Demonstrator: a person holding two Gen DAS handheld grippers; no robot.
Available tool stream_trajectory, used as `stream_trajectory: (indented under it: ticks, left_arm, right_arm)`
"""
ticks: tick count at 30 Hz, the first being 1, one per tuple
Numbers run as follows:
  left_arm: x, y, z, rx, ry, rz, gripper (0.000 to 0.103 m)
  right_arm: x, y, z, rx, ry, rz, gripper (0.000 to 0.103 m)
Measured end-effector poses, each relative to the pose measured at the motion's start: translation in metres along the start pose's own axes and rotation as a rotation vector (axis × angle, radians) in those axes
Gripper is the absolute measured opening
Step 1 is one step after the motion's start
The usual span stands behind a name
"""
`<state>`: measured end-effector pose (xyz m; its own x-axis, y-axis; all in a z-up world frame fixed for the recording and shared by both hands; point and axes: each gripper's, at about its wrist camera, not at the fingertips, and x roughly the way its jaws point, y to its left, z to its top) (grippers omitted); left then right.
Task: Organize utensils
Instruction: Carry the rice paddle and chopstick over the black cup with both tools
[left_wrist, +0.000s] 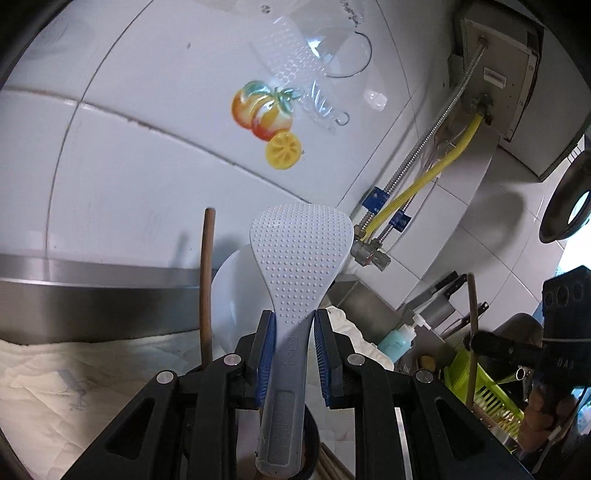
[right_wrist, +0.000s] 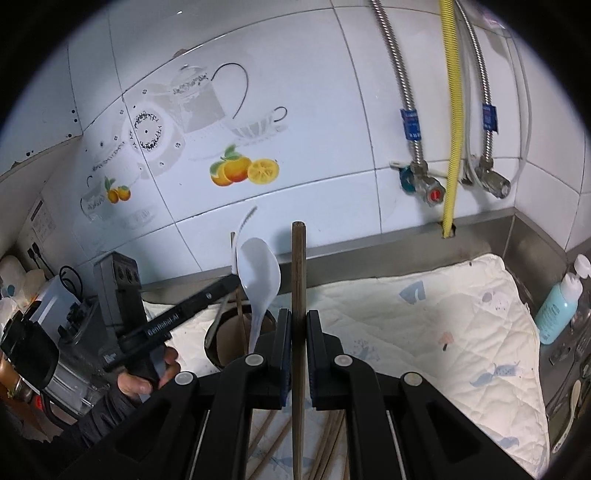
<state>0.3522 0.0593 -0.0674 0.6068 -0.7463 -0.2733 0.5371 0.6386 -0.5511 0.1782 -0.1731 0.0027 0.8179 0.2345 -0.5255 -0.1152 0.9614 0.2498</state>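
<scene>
My left gripper (left_wrist: 294, 325) is shut on the grey handle of a white dotted rice paddle (left_wrist: 297, 258), held upright with its handle end down in a dark round holder (left_wrist: 312, 439). A white spoon (left_wrist: 231, 295) and a brown chopstick (left_wrist: 207, 288) stand in the holder behind the paddle. My right gripper (right_wrist: 298, 325) is shut on a brown chopstick (right_wrist: 298, 295), held upright to the right of the holder (right_wrist: 225, 347). The white spoon (right_wrist: 258, 277) stands in the holder in the right wrist view. Several chopsticks (right_wrist: 328, 443) lie on the cloth below my right gripper.
A white quilted cloth (right_wrist: 424, 332) covers the steel counter. A blue bottle (right_wrist: 559, 299) stands at the right by the sink edge. Pipes and valves (right_wrist: 428, 184) run down the tiled wall. A green basket (left_wrist: 484, 391) sits at the right in the left wrist view.
</scene>
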Motion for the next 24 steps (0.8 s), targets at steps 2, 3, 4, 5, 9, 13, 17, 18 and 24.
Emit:
stream_trajectory:
  ticks: [2,3,4,5,9,13,17,18,24]
  left_arm:
    - [0.001,0.002,-0.005,0.006,-0.001,0.000,0.022]
    - [0.001,0.003,-0.008,0.012,0.002,0.002,0.022]
    - [-0.001,0.003,-0.010,0.015,0.004,0.002,0.022]
    - [-0.001,0.005,-0.013,0.019,0.001,0.001,0.022]
    - [-0.003,0.014,-0.024,0.019,-0.004,0.012,0.022]
    - [-0.008,0.020,-0.033,0.016,0.012,0.020,0.022]
    - [-0.013,0.019,-0.036,0.032,0.041,0.039,0.022]
    - [-0.015,0.018,-0.036,0.041,0.049,0.050,0.022]
    - [-0.025,0.017,-0.039,0.047,0.098,0.102,0.022]
  right_arm:
    - [0.002,0.001,0.002,0.001,-0.006,0.003,0.010]
    - [0.003,0.002,0.003,0.002,-0.011,0.004,0.010]
    - [0.005,0.002,0.005,0.005,-0.014,0.008,0.010]
    - [0.006,0.003,0.006,0.007,-0.015,0.009,0.010]
    - [0.012,0.008,0.008,0.002,-0.015,0.015,0.010]
    - [0.018,0.014,0.008,-0.009,-0.009,0.024,0.010]
    - [0.021,0.015,0.016,0.006,-0.030,0.038,0.010]
    - [0.022,0.015,0.019,0.012,-0.038,0.044,0.010]
    - [0.029,0.022,0.041,0.006,-0.103,0.068,0.010]
